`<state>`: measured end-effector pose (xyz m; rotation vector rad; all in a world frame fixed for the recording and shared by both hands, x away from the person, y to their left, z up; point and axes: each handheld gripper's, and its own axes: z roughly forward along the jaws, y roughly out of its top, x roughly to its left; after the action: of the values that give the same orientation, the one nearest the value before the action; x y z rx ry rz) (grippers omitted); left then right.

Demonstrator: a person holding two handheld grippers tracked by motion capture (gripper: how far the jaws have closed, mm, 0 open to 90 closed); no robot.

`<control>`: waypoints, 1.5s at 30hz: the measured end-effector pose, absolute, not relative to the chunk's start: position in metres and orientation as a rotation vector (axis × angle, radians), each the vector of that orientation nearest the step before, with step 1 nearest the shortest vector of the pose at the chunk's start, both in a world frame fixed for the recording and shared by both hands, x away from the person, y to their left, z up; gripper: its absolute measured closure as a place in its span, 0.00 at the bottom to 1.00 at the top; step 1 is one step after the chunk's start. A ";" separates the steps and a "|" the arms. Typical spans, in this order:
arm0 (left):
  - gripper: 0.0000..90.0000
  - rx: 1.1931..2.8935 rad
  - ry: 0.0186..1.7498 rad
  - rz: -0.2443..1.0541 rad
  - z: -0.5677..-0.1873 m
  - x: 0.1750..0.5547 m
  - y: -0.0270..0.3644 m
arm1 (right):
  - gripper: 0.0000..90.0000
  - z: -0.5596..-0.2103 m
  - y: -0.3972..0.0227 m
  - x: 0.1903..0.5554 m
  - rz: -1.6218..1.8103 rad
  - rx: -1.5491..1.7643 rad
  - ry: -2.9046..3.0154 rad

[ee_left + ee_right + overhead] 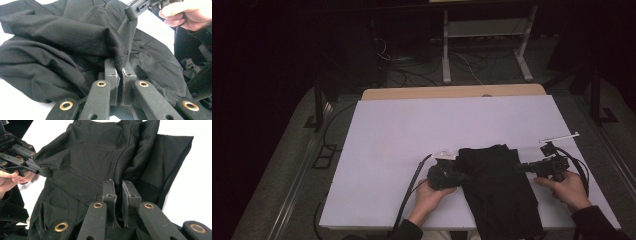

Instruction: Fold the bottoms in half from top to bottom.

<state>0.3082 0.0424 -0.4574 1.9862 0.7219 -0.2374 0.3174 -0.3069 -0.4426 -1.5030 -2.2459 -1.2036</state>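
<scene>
The left gripper (pixel 119 71) is clamped on a hem of the black garment (pixel 499 187) while the right gripper (pixel 119 187), nearly closed with no cloth visibly between its pads, points at the opposite edge, seemingly to spread it flat on the white table (pixel 402 130)

You have the garment (pixel 497 185) lying on the near half of the table (pixel 402 130), right of centre, with its lower end hanging over the near edge. Your left gripper (pixel 457 176) sits at the garment's left edge, a fold of cloth between its jaws, and your right gripper (pixel 521 167) at its right edge. A cable (pixel 409 192) runs from the left gripper to the near edge. Behind the table stands a rack (pixel 484 35) on the floor
</scene>
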 end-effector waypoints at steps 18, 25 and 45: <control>0.95 1.983 0.711 -0.242 -0.458 0.307 0.041 | 0.59 -0.441 -0.311 0.318 -1.242 -1.530 -2.218; 0.95 1.981 0.704 -0.247 -0.458 0.305 0.039 | 0.40 -0.435 -0.309 0.318 -1.338 -1.498 -2.226; 0.95 1.994 0.702 -0.230 -0.458 0.308 0.040 | 0.04 -0.399 -0.293 0.339 -1.402 -1.409 -2.356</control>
<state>0.3081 0.0405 -0.4581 1.9940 0.7021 -0.2305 0.3391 -0.2927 -0.3992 -1.4091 -2.3565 -1.4017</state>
